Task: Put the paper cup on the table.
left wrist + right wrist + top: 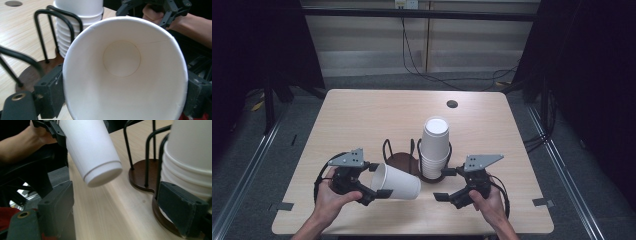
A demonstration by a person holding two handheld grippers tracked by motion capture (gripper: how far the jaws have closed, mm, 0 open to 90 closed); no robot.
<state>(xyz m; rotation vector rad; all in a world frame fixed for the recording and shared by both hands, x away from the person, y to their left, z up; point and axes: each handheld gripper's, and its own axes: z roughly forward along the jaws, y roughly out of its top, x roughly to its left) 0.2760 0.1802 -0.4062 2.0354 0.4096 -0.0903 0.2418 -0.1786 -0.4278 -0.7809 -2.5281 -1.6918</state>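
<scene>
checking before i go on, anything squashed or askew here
The cup in the left gripper lies sideways, its rim pressed oval between the jaws. The stack stands straight in its holder. Nothing spilled.

No readable text, labels, brands or numbers anywhere; cups plain white, unmarked.

one loose cup (395,182), one cup stack (434,147) — one holder (401,161)

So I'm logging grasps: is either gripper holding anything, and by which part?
The left gripper holds a white paper cup near its rim; the right gripper is open.
</scene>
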